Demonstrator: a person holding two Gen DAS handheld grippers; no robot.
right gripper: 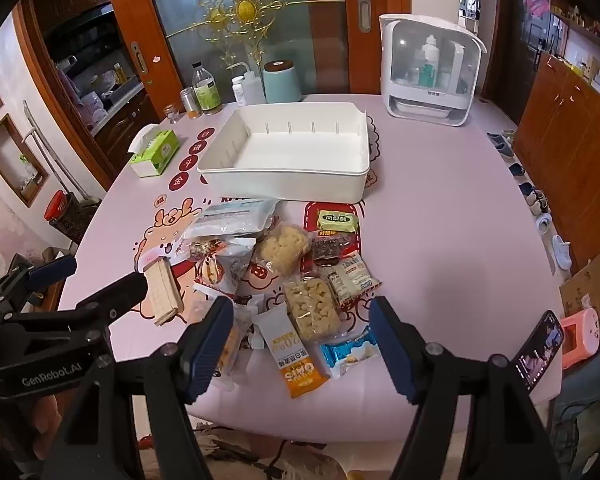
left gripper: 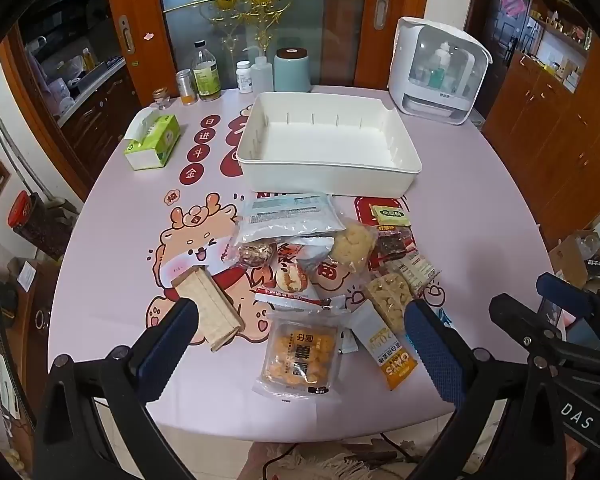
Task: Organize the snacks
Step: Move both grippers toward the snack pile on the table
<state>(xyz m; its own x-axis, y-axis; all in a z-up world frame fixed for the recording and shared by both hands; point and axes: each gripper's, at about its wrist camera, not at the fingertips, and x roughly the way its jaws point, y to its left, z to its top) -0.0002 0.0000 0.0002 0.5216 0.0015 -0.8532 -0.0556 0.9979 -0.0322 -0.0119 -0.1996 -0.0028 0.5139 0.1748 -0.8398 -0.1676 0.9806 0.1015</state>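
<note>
i hold both the left gripper [left gripper: 300, 344] and right gripper [right gripper: 302, 346] spread wide, empty, low in frame over the snack pile [left gripper: 320, 264], with the white bin [left gripper: 328, 168] above awaiting them.

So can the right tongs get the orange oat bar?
Probably yes. The right tongs are open, and the oat bar lies on top near the table edge with nothing covering it.
</note>
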